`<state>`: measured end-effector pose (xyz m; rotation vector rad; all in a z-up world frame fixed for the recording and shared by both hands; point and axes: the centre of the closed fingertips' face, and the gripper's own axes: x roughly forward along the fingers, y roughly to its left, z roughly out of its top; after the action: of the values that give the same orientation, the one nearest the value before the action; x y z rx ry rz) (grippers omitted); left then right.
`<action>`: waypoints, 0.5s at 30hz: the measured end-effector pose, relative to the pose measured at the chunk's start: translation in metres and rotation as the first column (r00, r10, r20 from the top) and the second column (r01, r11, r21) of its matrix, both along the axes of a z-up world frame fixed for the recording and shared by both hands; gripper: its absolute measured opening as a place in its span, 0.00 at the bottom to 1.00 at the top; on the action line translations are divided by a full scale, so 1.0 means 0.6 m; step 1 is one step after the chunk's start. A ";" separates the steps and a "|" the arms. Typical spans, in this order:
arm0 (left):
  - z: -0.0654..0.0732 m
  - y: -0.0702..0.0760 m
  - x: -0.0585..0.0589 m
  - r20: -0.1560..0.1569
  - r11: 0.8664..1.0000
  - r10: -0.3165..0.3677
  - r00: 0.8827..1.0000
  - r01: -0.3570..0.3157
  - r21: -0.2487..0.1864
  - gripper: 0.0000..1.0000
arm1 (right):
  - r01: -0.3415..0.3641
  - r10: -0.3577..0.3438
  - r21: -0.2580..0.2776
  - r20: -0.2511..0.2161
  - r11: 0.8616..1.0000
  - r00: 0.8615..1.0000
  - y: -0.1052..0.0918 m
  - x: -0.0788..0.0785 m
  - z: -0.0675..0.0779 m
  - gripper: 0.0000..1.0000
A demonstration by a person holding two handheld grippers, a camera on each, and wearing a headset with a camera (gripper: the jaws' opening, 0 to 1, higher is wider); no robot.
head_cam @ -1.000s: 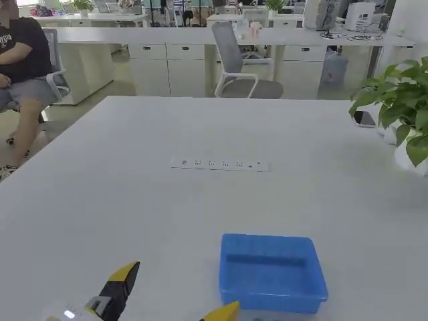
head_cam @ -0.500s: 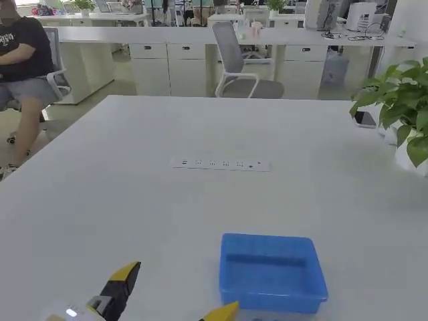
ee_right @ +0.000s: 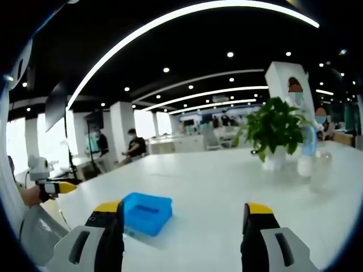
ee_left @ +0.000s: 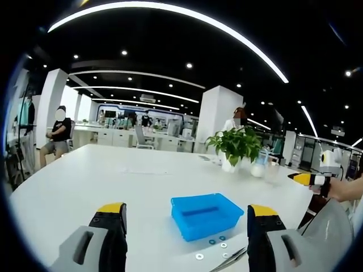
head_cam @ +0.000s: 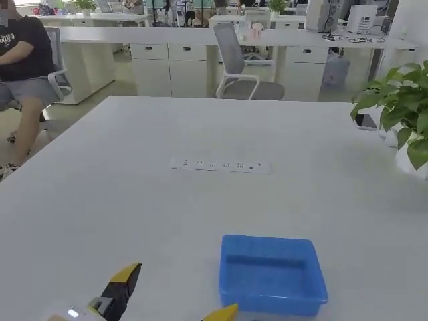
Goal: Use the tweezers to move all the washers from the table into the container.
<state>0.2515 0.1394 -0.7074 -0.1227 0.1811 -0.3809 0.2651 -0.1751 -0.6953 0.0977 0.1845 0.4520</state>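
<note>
The blue container [head_cam: 271, 274] stands near the table's front edge, and it looks empty. In the left gripper view several small washers [ee_left: 222, 245] lie on the table just in front of the container [ee_left: 205, 214]. The tweezers [ee_left: 229, 260] rest beside them at the lower right. My left gripper [ee_left: 187, 209] is open and holds nothing; it points at the container from short of the washers. Its yellow-tipped jaws rise at the bottom left of the head view [head_cam: 177, 291]. My right gripper [ee_right: 182, 207] is open and holds nothing, with the container [ee_right: 146, 213] ahead to its left.
A white power strip [head_cam: 219, 164] lies mid-table. A potted plant [head_cam: 401, 107] and a dark phone [head_cam: 364, 119] are at the right edge. A bottle [ee_right: 306, 153] stands by the plant. A person [head_cam: 20, 60] sits at far left, and an office chair [head_cam: 237, 63] stands beyond the table.
</note>
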 end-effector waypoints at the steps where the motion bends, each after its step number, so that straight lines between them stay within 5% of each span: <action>1: 0.000 0.000 0.000 0.000 1.000 -0.001 1.000 0.001 0.001 0.89 | 0.000 0.000 0.000 0.001 1.000 1.000 0.000 0.000 0.000 0.85; 7: 0.014 -0.003 0.000 0.033 0.999 -0.004 0.999 0.005 -0.036 0.90 | 0.002 -0.002 -0.002 0.001 1.000 1.000 -0.001 0.000 -0.001 0.85; 15: 0.009 0.001 0.000 0.019 1.000 0.005 1.000 -0.005 -0.029 0.90 | -0.001 0.000 -0.012 -0.005 1.000 1.000 -0.002 0.000 -0.004 0.84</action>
<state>0.2514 0.1398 -0.7021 -0.1479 0.1560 -0.3796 0.2651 -0.1760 -0.6977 0.0875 0.1923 0.4512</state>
